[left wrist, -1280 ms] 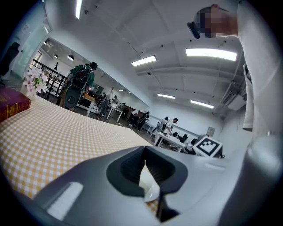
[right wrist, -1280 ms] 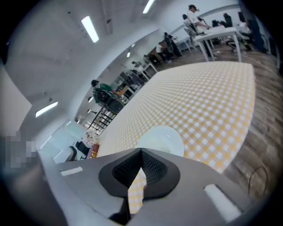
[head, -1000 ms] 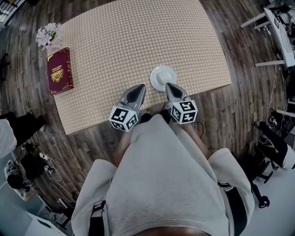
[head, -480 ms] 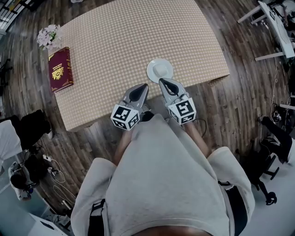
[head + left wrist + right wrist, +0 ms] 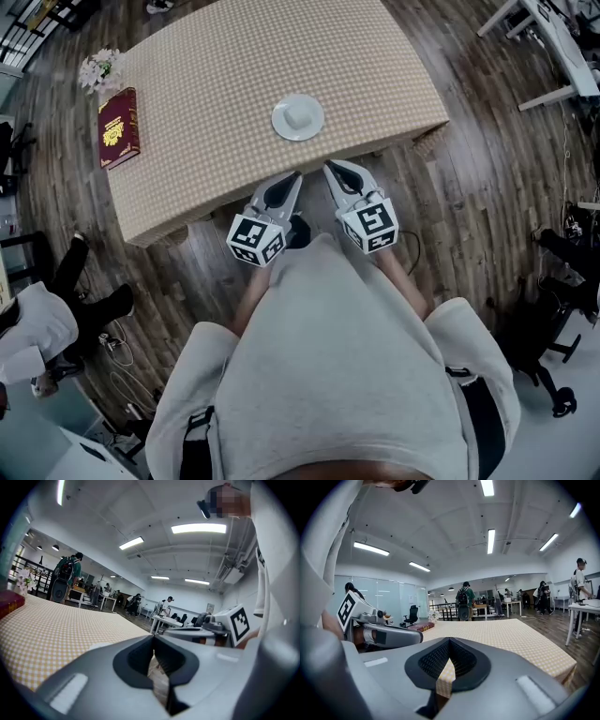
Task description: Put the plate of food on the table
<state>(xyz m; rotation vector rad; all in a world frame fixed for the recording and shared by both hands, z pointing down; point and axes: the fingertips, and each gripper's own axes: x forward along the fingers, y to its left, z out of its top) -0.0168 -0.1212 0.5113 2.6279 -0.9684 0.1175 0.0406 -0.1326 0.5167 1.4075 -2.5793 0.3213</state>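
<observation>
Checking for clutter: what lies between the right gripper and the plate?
In the head view, only bare checked tablecloth, up to its edge, lies between the right gripper and the plate.

Red book, pale flowers beside it, wooden floor

Dark wood-plank floor spreads right of the right gripper. Ahead of it stand white walls; a glass partition and black office chair lie to its left, white desks to its right, long ceiling lights above.
</observation>
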